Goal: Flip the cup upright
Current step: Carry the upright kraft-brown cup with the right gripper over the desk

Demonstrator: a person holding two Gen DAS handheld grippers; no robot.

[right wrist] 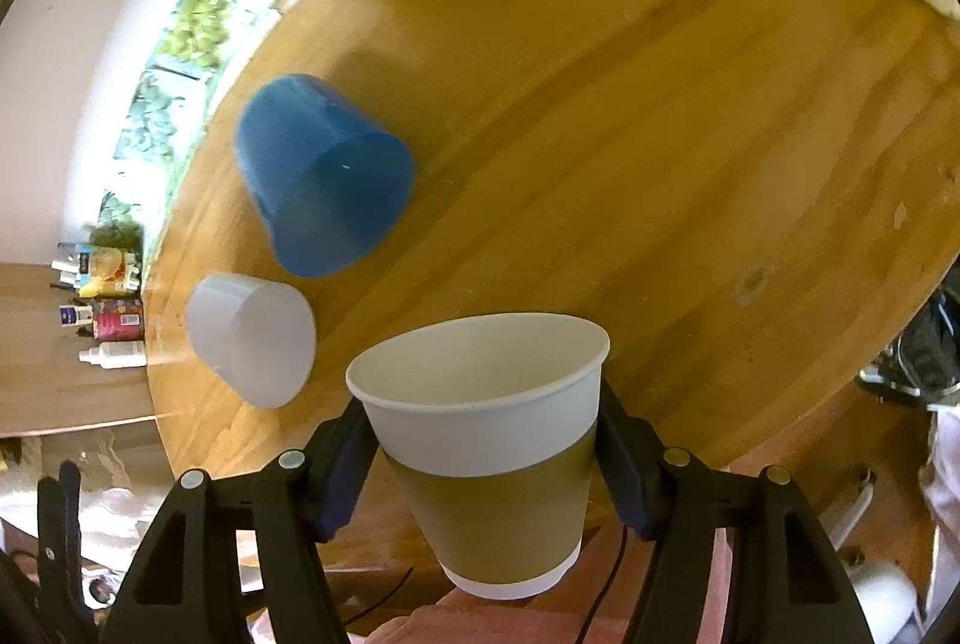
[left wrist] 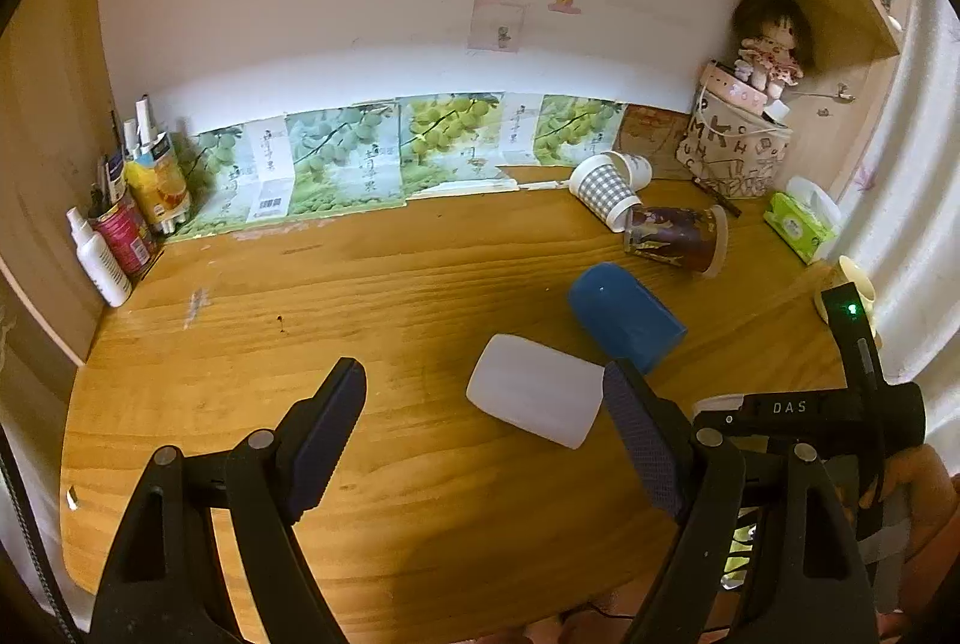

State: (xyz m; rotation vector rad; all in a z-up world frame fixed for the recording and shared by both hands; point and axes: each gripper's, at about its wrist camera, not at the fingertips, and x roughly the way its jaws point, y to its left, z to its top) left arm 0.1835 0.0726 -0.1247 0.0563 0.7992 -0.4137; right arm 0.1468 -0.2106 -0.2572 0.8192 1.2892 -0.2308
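Brown-and-white paper cup [right wrist: 486, 452], mouth up, sits clamped in the right gripper [right wrist: 480, 470] above the near edge of the round wooden surface [right wrist: 660, 164]; squeezed thin walls could buckle or slip. Left gripper [left wrist: 486, 440] hangs wide open, empty, near the toppled blue plastic cup [right wrist: 324, 182] and smaller translucent white cup [right wrist: 252, 338], both easily knocked rolling.

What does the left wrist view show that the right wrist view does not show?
Only the left wrist view shows the open left gripper, the doll and the green tissue pack. Only the right wrist view shows the brown-sleeved paper cup held by the right gripper. Both show the blue cup and the white cup lying on the wooden table.
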